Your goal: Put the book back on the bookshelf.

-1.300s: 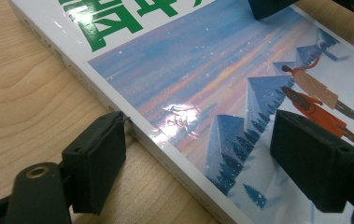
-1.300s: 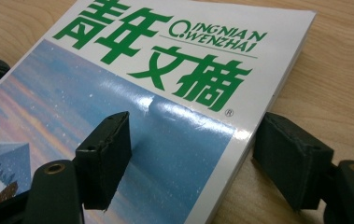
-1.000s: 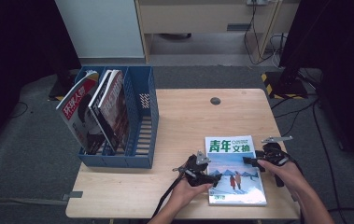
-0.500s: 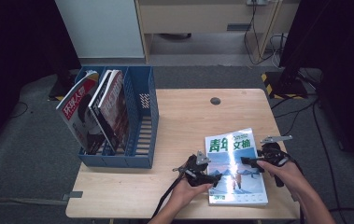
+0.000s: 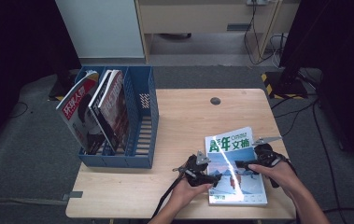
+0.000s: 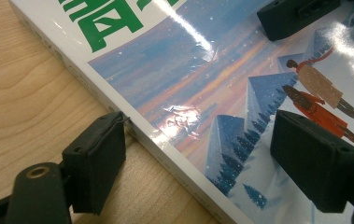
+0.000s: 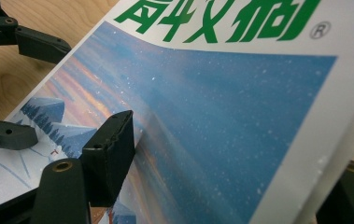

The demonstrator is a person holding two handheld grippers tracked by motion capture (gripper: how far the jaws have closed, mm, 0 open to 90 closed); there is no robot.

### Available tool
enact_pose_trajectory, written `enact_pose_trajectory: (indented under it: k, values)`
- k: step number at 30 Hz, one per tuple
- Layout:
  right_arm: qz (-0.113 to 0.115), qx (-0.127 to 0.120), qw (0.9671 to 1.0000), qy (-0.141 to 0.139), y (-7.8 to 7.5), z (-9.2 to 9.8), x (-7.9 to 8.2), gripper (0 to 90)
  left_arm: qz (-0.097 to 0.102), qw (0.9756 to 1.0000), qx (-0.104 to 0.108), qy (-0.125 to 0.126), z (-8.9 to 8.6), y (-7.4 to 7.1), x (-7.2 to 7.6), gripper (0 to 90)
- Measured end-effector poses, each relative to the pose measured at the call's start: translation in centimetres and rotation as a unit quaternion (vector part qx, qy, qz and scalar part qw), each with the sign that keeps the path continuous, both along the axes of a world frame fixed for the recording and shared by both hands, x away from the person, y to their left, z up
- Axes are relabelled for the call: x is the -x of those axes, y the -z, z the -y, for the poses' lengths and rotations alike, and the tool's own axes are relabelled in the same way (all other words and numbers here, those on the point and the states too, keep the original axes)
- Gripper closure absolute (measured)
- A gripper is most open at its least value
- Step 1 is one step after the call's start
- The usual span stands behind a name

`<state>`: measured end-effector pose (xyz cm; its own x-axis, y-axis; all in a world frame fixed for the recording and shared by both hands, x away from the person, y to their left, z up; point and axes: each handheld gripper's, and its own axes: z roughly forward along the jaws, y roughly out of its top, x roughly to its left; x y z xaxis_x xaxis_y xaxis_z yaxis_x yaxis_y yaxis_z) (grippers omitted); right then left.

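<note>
Pale wooden tabletop: glossy green-titled magazine lies near its front right. Left gripper straddles the spine, jaws open; right gripper clamps the raised far edge. Next probably lift toward blue file rack.

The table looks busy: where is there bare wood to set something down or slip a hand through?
The widest free patch on the table lies between the blue file rack and the magazine, up to the small dark disc. A bare strip runs along the near edge below the rack. It is crowded at the near right, where the left gripper and right gripper flank the magazine.
</note>
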<state>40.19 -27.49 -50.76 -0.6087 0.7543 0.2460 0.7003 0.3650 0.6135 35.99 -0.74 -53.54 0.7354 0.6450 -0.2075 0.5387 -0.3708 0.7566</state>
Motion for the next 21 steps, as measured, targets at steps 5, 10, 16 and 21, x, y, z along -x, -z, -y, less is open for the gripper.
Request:
enact_pose_trajectory:
  k: [5,10,16,21]
  values:
    - [-0.009,0.011,0.9999,-0.004,-0.22,-0.21,-0.18,33.4,0.000,1.0000,0.000,0.000,0.00,0.00,0.00,17.9]
    - [-0.011,0.002,0.9998,-0.014,-0.22,-0.22,-0.07,42.7,0.000,1.0000,0.000,0.000,0.00,0.00,0.00,17.9]
    - [-0.012,-0.014,0.9995,-0.026,-0.50,-0.31,-0.02,55.7,0.000,1.0000,0.000,0.000,0.00,0.00,0.00,17.9]
    - [-0.022,-0.020,0.9993,-0.025,-0.71,-0.43,-0.06,60.6,0.000,1.0000,0.000,0.000,0.00,0.00,-0.01,17.9]
